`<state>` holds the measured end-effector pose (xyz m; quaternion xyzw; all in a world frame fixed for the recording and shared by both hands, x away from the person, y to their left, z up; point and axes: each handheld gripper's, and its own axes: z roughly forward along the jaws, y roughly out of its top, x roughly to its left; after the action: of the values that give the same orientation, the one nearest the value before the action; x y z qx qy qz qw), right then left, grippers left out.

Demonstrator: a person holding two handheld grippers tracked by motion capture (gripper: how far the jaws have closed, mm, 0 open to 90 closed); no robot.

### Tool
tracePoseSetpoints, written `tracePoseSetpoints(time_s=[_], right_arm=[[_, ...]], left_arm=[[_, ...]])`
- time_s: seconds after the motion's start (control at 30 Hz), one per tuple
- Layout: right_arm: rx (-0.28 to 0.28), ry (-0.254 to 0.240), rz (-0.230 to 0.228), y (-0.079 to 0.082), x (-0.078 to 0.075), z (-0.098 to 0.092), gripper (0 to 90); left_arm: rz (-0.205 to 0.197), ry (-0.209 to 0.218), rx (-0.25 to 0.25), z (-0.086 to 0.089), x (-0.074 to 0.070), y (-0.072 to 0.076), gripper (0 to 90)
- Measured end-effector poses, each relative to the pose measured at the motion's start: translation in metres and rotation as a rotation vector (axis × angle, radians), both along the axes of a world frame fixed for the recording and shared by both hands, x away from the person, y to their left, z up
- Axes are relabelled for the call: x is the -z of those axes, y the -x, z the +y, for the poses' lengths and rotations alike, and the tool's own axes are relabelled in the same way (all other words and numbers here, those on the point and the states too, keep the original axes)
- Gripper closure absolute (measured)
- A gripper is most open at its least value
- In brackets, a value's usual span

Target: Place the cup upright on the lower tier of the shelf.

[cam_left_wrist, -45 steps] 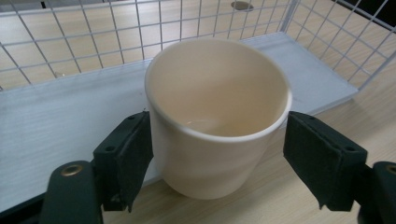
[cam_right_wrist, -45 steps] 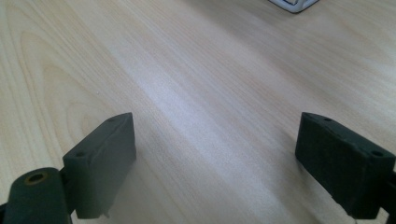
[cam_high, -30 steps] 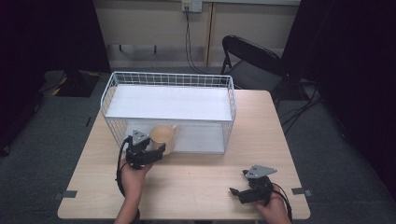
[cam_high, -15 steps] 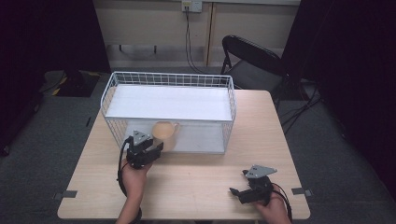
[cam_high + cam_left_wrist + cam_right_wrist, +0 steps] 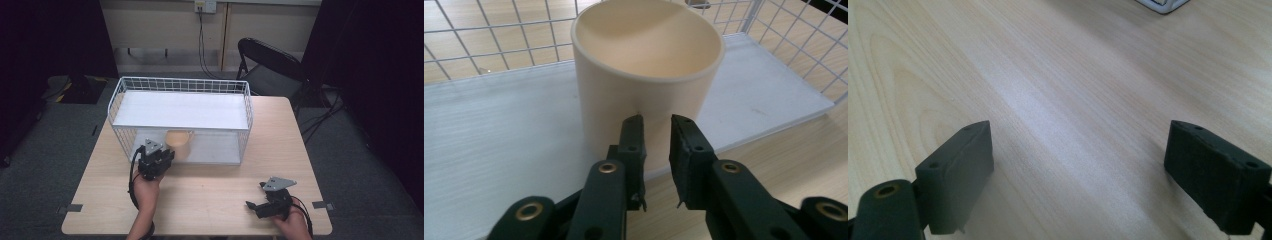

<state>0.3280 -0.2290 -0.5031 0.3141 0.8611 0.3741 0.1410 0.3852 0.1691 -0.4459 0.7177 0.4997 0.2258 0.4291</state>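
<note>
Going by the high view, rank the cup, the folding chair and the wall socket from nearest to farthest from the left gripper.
Measured from the left gripper:
1. The cup, just beyond the jaws, on the lower shelf of the wire basket.
2. The folding chair, past the table's far right corner.
3. The wall socket, high on the back wall, behind the basket.

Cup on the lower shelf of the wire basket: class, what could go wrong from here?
1. The left gripper has just been closing in front of the cup; nothing shows between its jaws, so it may nudge or tip the cup.
2. Lifting it out, the cup could catch the basket wires or the shelf above.
</note>
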Motion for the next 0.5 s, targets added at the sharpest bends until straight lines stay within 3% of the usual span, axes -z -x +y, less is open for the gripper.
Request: tracePoseSetpoints(time_s=[0.13,0.3,0.4,0.43,0.5], right_arm=[[0.0,0.0,0.0,0.0,0.0,0.0,11.7],[0.001,0.001,0.0,0.0,0.0,0.0,11.7],[0.0,0.0,0.0,0.0,0.0,0.0,11.7],[0.0,0.0,0.0,0.0,0.0,0.0,11.7],[0.001,0.001,0.0,0.0,-0.0001,0.0,11.7]], left_arm=[[0.0,0.001,0.004,-0.002,-0.0004,-0.0005,74.5],[0.009,0.006,0.011,-0.0017,-0.0015,-0.0009,52.7],[0.029,0.031,0.008,0.0001,-0.0013,-0.0015,35.0],[0.029,0.053,0.01,-0.0006,-0.0006,-0.001,33.0],[0.022,0.022,0.036,0.0014,-0.001,0.0008,28.5]])
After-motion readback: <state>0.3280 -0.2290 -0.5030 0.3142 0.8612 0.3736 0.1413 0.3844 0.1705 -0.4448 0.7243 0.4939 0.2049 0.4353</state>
